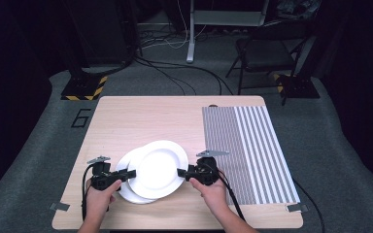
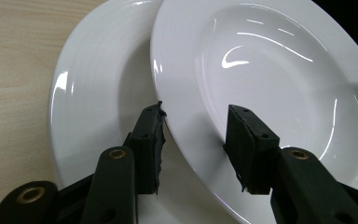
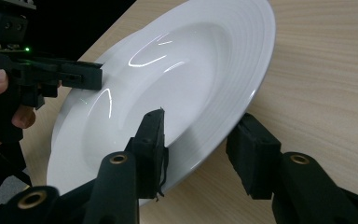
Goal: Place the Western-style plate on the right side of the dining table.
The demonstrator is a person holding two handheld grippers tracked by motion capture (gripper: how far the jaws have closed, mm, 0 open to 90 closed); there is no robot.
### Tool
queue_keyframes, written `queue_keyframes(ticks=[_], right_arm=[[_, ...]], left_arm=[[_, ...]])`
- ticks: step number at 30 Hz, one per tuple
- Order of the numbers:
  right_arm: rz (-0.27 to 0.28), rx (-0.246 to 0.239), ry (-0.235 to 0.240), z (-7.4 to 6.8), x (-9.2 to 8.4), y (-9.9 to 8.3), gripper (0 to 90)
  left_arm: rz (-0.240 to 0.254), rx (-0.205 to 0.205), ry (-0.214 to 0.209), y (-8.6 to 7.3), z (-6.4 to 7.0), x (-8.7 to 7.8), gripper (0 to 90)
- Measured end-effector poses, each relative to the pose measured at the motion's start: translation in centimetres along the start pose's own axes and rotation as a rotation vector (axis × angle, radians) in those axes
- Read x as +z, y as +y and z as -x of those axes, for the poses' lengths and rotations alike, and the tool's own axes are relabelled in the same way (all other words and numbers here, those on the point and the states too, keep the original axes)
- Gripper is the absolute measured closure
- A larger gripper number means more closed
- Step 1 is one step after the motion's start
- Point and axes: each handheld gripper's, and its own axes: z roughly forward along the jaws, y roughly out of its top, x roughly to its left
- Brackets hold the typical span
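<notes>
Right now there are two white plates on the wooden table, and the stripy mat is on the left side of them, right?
Not quite. The high view shows two white plates on the wooden table, but the stripy mat lies on their right side, not their left.

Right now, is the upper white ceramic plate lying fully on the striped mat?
No, the upper white ceramic plate sits on bare wooden table, left of the grey striped mat.

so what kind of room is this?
Likely a lab or recording studio, not a kitchen: dark surroundings, cables across grey carpet, a hazard-striped stand base, and a lone wooden table with a taped floor number.
</notes>
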Motion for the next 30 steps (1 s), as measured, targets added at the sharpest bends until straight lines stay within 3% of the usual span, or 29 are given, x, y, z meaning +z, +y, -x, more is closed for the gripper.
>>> queue_keyframes(ticks=[6, 11, 17, 20, 25, 30], right_arm=[[-0.022, -0.007, -0.011, -0.4, 0.1, 0.0, 51.1], [-0.029, -0.016, -0.049, -0.6, -0.2, 0.2, 48.2], [-0.060, -0.034, -0.095, -1.1, -1.4, 0.2, 49.6], [-0.041, -0.018, -0.083, -1.2, -1.7, 0.0, 50.5], [-0.050, 0.027, -0.029, -1.5, -0.9, -1.1, 51.1], [-0.054, 0.032, -0.034, -1.4, -1.2, -0.9, 52.5]], left_arm=[[0.012, 0.000, -0.002, 0.1, 0.1, -0.3, 57.7], [0.023, 0.004, 0.007, 0.0, 0.3, -0.4, 57.7], [0.035, -0.026, -0.010, 0.0, 0.4, -0.5, 57.7], [0.038, -0.026, -0.008, 0.0, 0.5, -0.6, 57.7], [0.045, -0.033, -0.007, 0.0, 0.7, -0.7, 58.7], [0.036, -0.023, -0.010, -0.1, 0.8, -0.7, 58.9]])
